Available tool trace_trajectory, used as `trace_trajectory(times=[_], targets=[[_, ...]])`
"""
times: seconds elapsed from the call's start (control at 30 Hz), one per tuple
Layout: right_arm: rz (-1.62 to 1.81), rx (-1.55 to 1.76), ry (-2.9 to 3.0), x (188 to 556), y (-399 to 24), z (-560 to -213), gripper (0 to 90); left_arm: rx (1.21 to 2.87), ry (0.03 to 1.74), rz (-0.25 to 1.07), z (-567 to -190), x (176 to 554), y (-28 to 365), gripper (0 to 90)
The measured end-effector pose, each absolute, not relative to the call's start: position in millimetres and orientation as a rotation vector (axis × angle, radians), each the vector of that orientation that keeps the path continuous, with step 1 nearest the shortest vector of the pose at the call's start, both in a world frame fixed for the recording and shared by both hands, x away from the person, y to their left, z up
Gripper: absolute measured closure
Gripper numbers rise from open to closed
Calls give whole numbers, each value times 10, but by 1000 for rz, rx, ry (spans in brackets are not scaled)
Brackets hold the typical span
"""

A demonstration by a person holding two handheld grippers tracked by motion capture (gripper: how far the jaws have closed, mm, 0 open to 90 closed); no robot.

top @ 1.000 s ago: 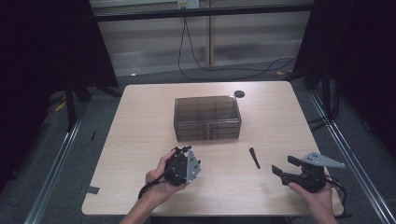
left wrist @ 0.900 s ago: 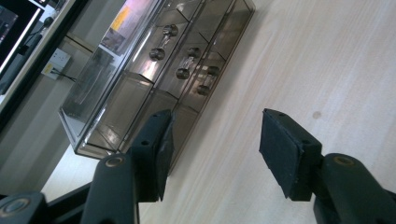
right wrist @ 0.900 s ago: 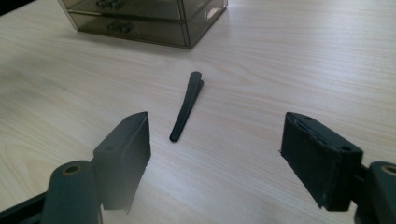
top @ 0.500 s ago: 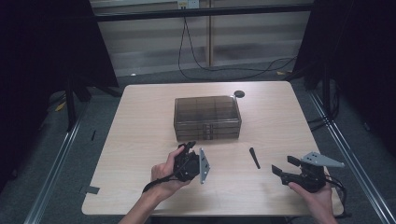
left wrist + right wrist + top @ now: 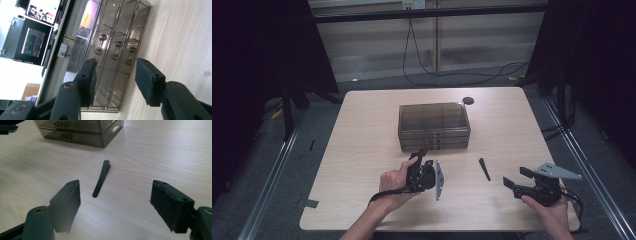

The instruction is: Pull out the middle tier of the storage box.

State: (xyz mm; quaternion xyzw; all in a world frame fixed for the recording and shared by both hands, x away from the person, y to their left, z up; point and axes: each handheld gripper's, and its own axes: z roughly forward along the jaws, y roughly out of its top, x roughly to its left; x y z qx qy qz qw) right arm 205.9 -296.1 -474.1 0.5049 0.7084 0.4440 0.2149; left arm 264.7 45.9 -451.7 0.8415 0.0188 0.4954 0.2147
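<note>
A smoky clear drawer box [image 5: 434, 125] with three drawers stands mid-table. My left gripper [image 5: 421, 154] lies rolled on its side just in front of it, pointing at the drawer fronts. In the left gripper view the left gripper [image 5: 116, 72] has its jaws apart; they have just been closing with nothing between them, and the drawer handles [image 5: 116, 50] lie a little beyond the tips. A black clip [image 5: 484, 169] lies flat on the wood. My right gripper [image 5: 514, 176] rests at the front right, open, and in its own view the right gripper [image 5: 115, 187] frames the clip [image 5: 101, 178] just ahead.
A small black disc [image 5: 468, 100] sits near the table's far edge behind the box. The wooden table [image 5: 362, 150] has bare room left of the box. Dark stands and cables surround the table on the floor.
My left hand has shifted right toward the box front and rolled, so its grey plate now stands on edge. Its jaws look a little narrower. The right hand has kept still.
</note>
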Motion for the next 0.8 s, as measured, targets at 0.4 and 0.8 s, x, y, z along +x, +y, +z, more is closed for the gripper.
trace_trajectory(times=[0.4,0.8], targets=[[1234,1401,1969,2058,-2959,-4742,237,2356,-20,1470,-4601,2681,438,602],[1234,1403,1978,2063,-2957,-4746,227,2377,-87,1577,-4693,2773,355,653]])
